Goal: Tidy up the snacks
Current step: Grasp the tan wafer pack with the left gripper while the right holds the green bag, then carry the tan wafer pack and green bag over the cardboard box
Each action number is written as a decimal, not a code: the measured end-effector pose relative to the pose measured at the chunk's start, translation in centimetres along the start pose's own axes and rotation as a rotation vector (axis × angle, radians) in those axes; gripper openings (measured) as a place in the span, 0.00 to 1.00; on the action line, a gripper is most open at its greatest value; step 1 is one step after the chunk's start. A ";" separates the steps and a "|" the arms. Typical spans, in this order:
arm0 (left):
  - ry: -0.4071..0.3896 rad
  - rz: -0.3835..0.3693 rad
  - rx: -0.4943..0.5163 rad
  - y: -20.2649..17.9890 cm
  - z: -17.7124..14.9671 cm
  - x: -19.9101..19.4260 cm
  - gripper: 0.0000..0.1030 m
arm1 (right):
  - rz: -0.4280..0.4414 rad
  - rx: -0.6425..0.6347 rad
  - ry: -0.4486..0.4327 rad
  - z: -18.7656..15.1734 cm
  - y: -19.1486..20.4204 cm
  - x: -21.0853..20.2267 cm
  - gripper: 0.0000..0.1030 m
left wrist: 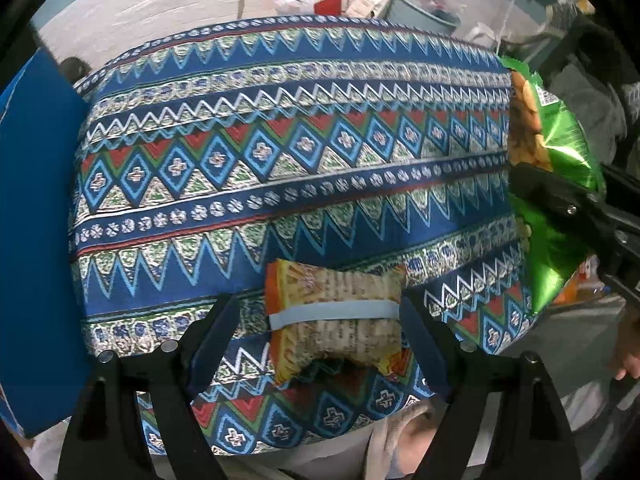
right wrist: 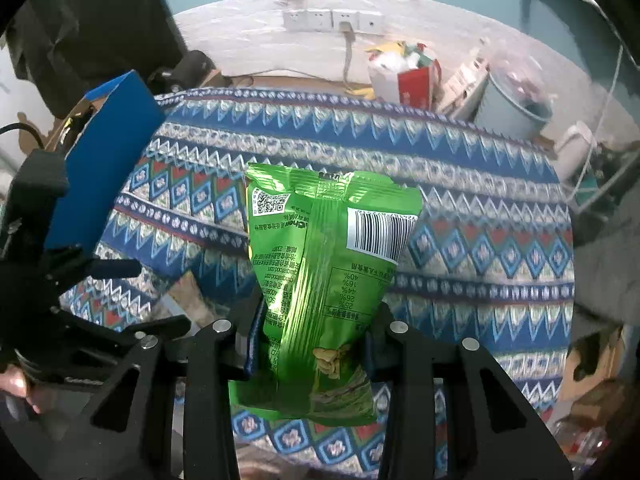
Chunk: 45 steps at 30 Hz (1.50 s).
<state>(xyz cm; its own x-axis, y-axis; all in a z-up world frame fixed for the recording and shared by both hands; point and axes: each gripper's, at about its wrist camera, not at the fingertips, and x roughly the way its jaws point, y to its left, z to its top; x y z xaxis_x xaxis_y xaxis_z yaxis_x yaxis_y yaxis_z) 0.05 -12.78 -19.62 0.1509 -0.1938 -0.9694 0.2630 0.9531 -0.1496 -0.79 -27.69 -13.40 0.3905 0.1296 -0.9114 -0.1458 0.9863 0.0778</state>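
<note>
My left gripper is open, its jaws standing to either side of an orange cracker packet that lies on the patterned tablecloth near the front edge; a blue band crosses the packet. My right gripper is shut on a green snack bag and holds it upright above the cloth, barcode side facing the camera. The same green bag and right gripper show at the right edge of the left wrist view. The left gripper shows at the left of the right wrist view.
A blue box stands at the table's left side, also seen in the right wrist view. Behind the table are a grey bin, a red box, bags and wall sockets.
</note>
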 end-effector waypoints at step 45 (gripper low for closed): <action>-0.217 0.134 0.021 1.6 1.1 -5.9 0.56 | 0.051 -0.007 -0.120 2.5 1.6 -2.2 0.35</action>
<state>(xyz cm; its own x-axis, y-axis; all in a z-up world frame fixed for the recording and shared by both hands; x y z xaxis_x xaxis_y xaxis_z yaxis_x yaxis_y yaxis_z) 0.59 -10.34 -13.96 0.3859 -0.1136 -0.9155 0.2460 0.9691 -0.0166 0.40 -26.10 -10.22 0.4885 0.1914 -0.8513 -0.1743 0.9774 0.1197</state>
